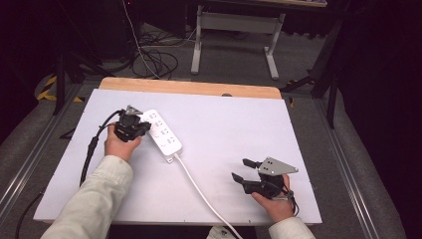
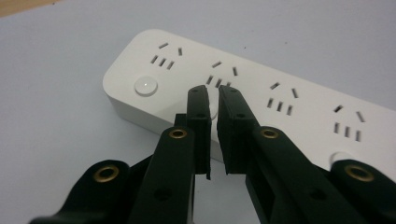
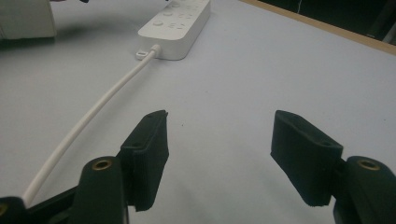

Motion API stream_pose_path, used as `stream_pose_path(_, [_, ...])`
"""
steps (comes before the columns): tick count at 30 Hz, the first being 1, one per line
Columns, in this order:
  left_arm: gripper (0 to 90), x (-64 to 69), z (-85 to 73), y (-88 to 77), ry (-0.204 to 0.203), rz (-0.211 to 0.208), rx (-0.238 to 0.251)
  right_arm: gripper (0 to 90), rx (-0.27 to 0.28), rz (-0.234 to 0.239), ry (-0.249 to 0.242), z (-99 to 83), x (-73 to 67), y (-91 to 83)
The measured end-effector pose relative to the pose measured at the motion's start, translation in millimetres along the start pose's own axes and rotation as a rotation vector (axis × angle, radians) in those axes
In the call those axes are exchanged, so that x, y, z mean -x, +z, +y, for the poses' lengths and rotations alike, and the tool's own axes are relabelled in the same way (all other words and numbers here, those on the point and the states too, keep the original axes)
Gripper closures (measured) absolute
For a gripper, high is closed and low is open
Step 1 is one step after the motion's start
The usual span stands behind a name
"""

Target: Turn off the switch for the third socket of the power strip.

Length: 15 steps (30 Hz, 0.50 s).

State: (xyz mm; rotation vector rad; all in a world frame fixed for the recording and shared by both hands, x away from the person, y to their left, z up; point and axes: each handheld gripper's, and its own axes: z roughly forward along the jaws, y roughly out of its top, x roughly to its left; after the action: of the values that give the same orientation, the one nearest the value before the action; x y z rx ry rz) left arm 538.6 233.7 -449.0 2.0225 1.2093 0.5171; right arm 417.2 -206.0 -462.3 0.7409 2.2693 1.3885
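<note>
A white power strip (image 1: 162,133) lies at an angle on the white tabletop (image 1: 239,124), its white cable (image 1: 199,189) trailing to the near edge. My left gripper (image 1: 146,127) sits at the strip's left side. In the left gripper view its jaws (image 2: 212,91) are almost together, with only a thin slit between them. Their tips rest over a round button beside the second socket group of the strip (image 2: 254,70). Another round button (image 2: 145,86) shows at the strip's end. My right gripper (image 1: 240,169) hovers open at the near right. Nothing is between its jaws (image 3: 219,116), with the strip (image 3: 180,28) and cable (image 3: 93,114) farther off.
A wooden strip (image 1: 189,87) borders the table's far edge. Beyond it stand a grey desk frame (image 1: 234,30) and loose floor cables (image 1: 154,59). Bare tabletop lies between the strip and the right gripper.
</note>
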Motion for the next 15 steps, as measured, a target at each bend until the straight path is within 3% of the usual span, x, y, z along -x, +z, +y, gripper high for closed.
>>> stream_pose_path(3, [81.9, 1.9, 2.2, -7.8, -0.016, -0.027, 0.027, 37.2, -0.004, -0.003, -0.002, -0.1, 0.2, 0.2])
stream_pose_path(6, [81.2, 3.8, 4.0, -14.6, -0.008, -0.028, 0.040, 37.1, -0.002, -0.003, -0.002, -0.1, 0.3, -0.1])
stream_pose_path(11, [79.3, 2.6, 3.7, -24.1, -0.006, -0.034, 0.039, 37.2, -0.003, -0.002, 0.000, -0.1, 0.5, 0.1])
stream_pose_path(13, [77.0, 2.3, 3.5, -27.1, -0.004, -0.013, 0.033, 37.2, -0.003, -0.003, 0.000, -0.1, 0.3, 0.2])
stream_pose_path(15, [75.0, 2.7, 2.6, -27.6, -0.028, -0.042, 0.019, 37.2, -0.004, -0.005, -0.002, -0.2, 0.3, 0.3])
